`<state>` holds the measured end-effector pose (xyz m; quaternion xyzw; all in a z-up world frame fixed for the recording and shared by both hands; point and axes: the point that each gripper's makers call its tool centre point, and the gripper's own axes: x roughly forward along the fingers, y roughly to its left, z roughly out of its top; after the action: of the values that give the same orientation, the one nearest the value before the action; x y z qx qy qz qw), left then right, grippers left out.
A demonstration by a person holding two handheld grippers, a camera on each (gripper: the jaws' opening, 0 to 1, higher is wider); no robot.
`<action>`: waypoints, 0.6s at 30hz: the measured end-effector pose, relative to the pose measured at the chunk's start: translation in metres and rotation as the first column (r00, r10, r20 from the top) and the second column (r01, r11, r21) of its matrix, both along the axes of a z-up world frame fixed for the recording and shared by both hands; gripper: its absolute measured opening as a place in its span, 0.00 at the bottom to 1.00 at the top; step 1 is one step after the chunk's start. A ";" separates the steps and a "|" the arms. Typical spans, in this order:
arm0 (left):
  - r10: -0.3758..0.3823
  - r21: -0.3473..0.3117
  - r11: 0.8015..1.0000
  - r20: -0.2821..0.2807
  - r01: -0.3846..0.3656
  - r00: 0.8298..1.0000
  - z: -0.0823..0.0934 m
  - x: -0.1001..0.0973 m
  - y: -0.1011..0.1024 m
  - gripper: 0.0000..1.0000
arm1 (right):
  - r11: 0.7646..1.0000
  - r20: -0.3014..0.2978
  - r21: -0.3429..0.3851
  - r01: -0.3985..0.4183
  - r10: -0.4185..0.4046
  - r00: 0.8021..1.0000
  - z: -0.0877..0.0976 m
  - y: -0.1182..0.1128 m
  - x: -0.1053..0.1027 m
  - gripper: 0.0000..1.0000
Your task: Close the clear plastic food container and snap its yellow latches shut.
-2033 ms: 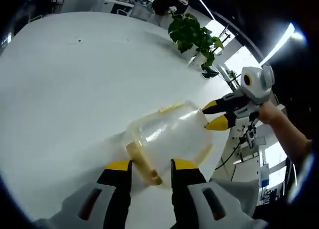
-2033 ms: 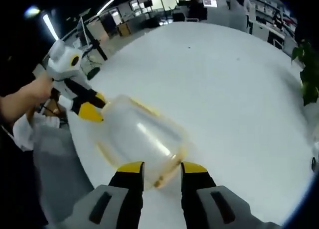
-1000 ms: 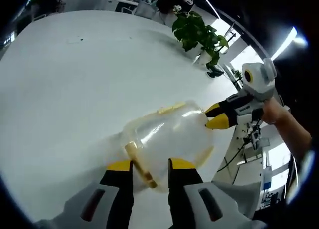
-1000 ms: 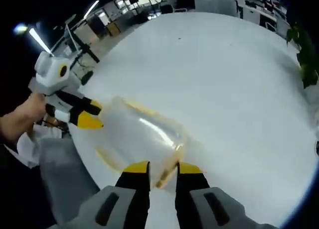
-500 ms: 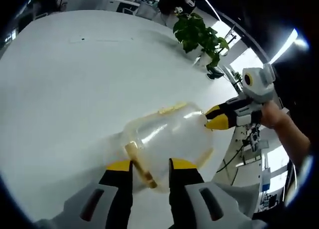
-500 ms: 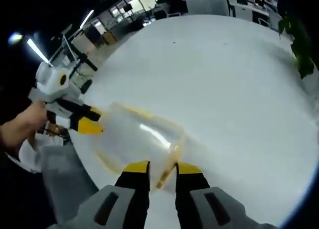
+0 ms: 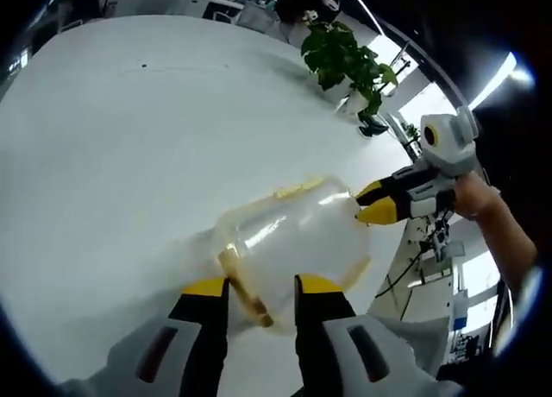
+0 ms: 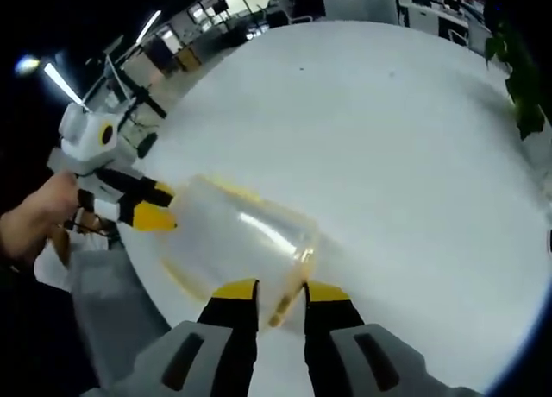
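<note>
Since a second ago we see almost nothing shifted. Our left claw (image 7: 256,286) stays clamped on a yellow latch (image 7: 244,287) at the near end of the clear container (image 7: 293,242). Our right claw (image 8: 280,286) pinches the latch (image 8: 288,299) at the opposite end. Beyond each claw, the container lies on the white desk (image 7: 129,147) near its edge; a potted plant (image 7: 343,65) stands farther off.
</note>
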<state>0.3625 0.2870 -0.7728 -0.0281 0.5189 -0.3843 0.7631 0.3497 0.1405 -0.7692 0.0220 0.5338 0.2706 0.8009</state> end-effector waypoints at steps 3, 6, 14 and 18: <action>-0.055 0.049 0.997 0.063 0.052 0.997 0.002 0.003 -0.001 0.30 | 0.997 0.041 -0.044 -0.067 0.069 0.997 0.002 0.000 0.001 0.18; -0.064 0.067 0.996 0.100 0.058 0.993 0.003 0.003 -0.004 0.32 | 0.994 0.058 -0.066 -0.091 0.095 0.994 0.002 0.001 0.001 0.19; -0.203 0.170 0.972 0.251 0.163 0.946 0.009 0.009 -0.004 0.35 | 0.976 0.116 -0.134 -0.173 0.188 0.975 0.004 0.001 0.004 0.21; -0.329 0.263 0.933 0.334 0.248 0.884 0.015 0.010 -0.005 0.30 | 0.960 0.133 -0.176 -0.217 0.242 0.961 0.006 0.002 0.002 0.21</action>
<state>0.3721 0.2821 -0.7575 0.2047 0.4012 -0.4347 0.7799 0.3515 0.1423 -0.7635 -0.1250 0.4897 0.3192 0.8017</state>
